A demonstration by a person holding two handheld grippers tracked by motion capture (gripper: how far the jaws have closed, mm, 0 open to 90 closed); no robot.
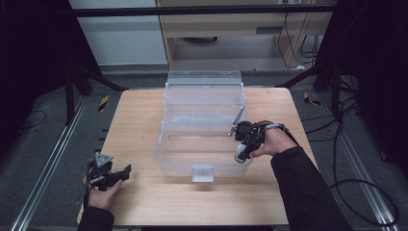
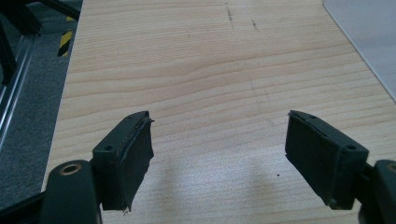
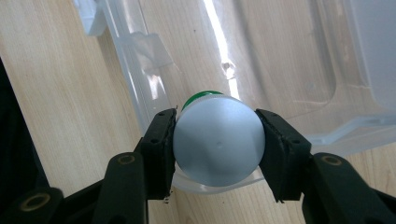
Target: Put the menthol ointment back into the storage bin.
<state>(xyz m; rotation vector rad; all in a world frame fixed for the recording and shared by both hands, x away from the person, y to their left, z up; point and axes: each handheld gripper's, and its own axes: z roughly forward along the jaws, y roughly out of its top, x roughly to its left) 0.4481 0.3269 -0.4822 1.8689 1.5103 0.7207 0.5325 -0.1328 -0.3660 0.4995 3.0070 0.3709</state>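
Two grippers: the right gripper [image 3: 218,147] is clamped on a white-bottomed, unlabelled bottle [image 3: 218,142] over the clear bin [image 1: 202,125]; the left gripper [image 2: 219,158] has jaws apart above the wooden table [image 2: 196,70].

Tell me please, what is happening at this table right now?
A person works with two hand-held grippers at a wooden table. The right gripper has its jaws shut on a round white object with a green part, held over the front right corner of a clear plastic bin. The left gripper waits open above bare wood at the near left.

Black grippers [image 1: 126,172], padded jaws; dark sleeves [image 1: 308,187].
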